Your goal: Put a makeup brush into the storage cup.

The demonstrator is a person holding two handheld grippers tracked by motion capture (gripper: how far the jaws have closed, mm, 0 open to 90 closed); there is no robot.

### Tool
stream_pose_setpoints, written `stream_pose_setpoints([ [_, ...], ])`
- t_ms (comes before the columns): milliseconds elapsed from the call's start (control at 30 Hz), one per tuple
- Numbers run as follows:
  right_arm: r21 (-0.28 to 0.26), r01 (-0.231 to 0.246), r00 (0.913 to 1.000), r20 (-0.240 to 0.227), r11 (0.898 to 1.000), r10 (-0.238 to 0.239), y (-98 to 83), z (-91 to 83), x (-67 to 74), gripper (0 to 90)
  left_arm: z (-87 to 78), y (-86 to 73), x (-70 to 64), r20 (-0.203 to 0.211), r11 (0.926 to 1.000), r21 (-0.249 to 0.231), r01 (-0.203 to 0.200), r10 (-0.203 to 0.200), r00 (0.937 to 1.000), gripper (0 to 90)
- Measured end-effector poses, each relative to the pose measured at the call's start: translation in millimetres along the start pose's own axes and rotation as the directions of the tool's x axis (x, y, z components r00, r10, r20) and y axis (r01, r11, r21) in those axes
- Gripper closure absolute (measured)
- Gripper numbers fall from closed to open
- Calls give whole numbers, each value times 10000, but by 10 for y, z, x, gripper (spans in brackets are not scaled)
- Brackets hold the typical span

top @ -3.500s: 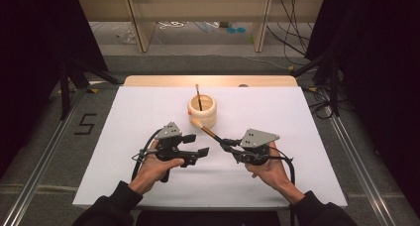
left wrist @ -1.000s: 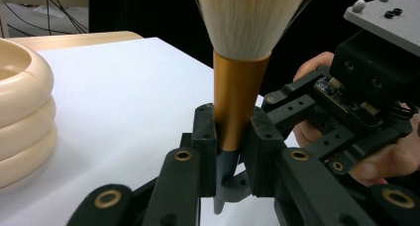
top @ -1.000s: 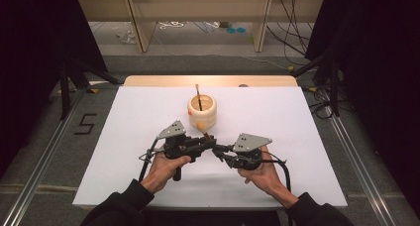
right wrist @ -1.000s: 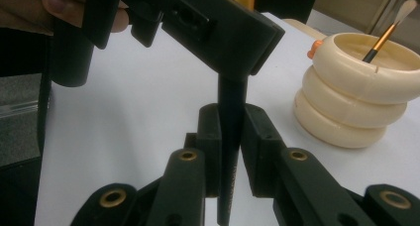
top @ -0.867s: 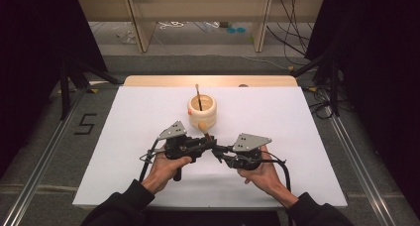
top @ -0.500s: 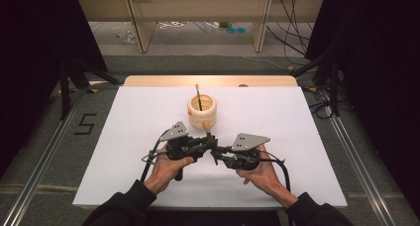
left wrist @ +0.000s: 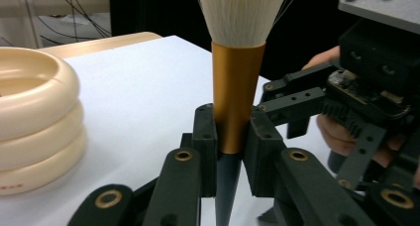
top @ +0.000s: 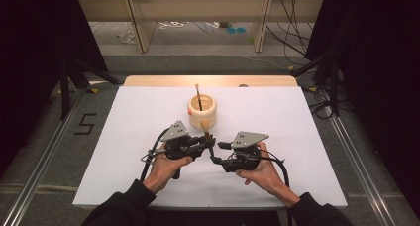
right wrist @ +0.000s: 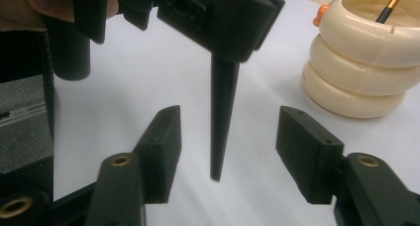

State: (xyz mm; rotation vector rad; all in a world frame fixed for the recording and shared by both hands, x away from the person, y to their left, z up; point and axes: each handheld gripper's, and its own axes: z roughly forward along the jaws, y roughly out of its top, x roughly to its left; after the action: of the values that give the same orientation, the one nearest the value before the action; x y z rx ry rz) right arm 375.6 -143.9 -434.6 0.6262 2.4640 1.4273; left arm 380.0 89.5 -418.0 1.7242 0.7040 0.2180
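In the left gripper view my left gripper (left wrist: 233, 132) is shut on a brush (left wrist: 236, 87) with a gold ferrule and pale bristles, gripping where the ferrule meets the black handle. The brush stands upright. Its tapered handle (right wrist: 223, 112) hangs between the pads of my right gripper (right wrist: 237, 141), which have just been opening and stand apart from it on both sides. From above, the left gripper (top: 207, 145) and right gripper (top: 216, 152) meet at the middle of the table, with the brush (top: 208, 136) between them.
A cream ringed pot (top: 202, 112) stands just beyond the grippers with a second thin brush (top: 198, 94) upright in it. The white tabletop (top: 297, 137) extends to both sides, with a wooden strip (top: 208, 81) along its far edge.
Since the earliest frame the two grippers have drawn together and the brush has gone from slanting to upright. Over the last second both hands have kept still.
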Motion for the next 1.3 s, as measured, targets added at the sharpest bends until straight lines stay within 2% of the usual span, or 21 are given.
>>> stream_pose_setpoints([
  [133, 75, 24, 9994, 353, 10000, -26, -15, -17, -12, 374, -21, 14, 33, -257, 10000, 82, 32, -30, 9997, 773],
  [333, 21, -199, 9983, 553, 9998, 197, -17, -95, -32, 333, -41, 37, 89, -600, 9996, 251, -154, 169, 9981, 774],
  [600, -16, -513, 9943, 932, 9987, 513, -31, -180, -32, 245, -81, 99, 158, -892, 9992, 340, -209, 238, 9957, 773],
  [667, -141, -351, 9931, 1115, 9993, 364, -34, -206, -45, 241, -90, 121, 185, -955, 9988, 380, -293, 328, 9949, 774],
  [700, -171, -386, 9938, 1036, 9991, 402, -39, -218, -53, 236, -91, 131, 198, -976, 9987, 398, -312, 350, 9946, 774],
  [767, -175, -406, 9931, 1095, 9990, 423, -55, -239, -64, 226, -92, 141, 219, -1070, 9991, 387, -171, 212, 9940, 774],
  [1000, -96, -448, 9895, 1370, 9989, 457, -106, -300, -73, 225, -103, 205, 299, -1238, 9991, 392, -151, 198, 9921, 773],
  [1033, -48, -497, 9893, 1372, 9988, 499, -111, -313, -67, 225, -108, 218, 312, -1257, 9989, 406, -240, 290, 9916, 773],
  [1200, -125, -432, 9867, 1561, 9990, 447, -145, -364, -59, 216, -115, 264, 367, -1416, 9989, 453, -123, 186, 9898, 773],
  [1300, -187, -552, 9854, 1601, 9983, 575, -172, -399, -52, 211, -116, 294, 419, -1554, 9989, 468, -54, 126, 9878, 773],
])
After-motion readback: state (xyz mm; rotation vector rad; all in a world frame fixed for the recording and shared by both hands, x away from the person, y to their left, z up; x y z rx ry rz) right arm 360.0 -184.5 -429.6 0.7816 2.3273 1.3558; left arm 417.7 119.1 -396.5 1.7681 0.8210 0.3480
